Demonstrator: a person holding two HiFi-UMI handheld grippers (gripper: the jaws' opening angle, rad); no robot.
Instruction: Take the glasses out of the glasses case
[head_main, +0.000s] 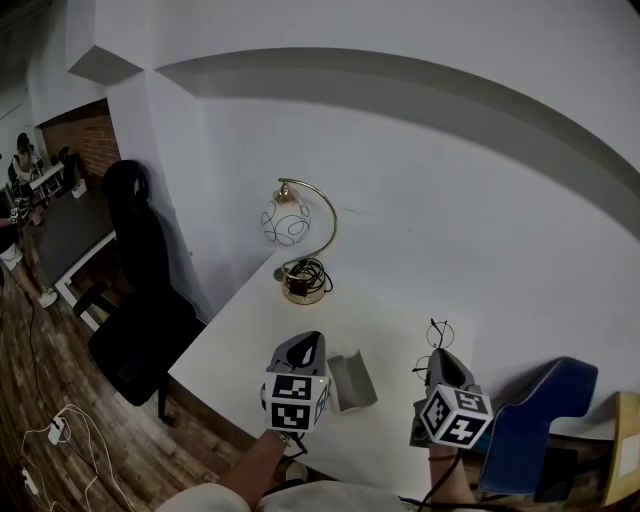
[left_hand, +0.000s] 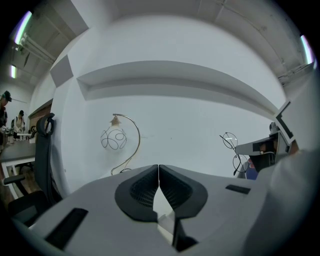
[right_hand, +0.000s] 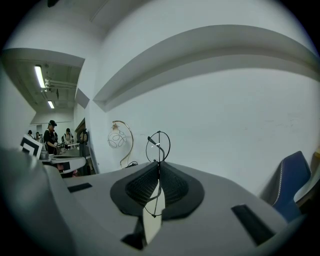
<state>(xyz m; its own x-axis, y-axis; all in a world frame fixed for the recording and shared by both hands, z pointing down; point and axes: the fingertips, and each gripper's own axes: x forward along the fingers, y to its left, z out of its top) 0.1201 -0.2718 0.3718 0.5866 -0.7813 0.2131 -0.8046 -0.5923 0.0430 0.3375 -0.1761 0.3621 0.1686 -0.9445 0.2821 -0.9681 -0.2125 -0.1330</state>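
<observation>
On the white table a grey glasses case lies open, with nothing in it. Thin round wire-framed glasses are held up off the table to its right, and my right gripper is shut on their frame. In the right gripper view one lens ring stands above the closed jaws. From the left gripper view the glasses show at the right. My left gripper hovers just left of the case, its jaws shut tip to tip with nothing seen between them.
A brass arc lamp with a glass globe stands at the table's far corner, its cord coiled at the base. A black office chair is off the table's left side and a blue chair at the right. People are far off at the left.
</observation>
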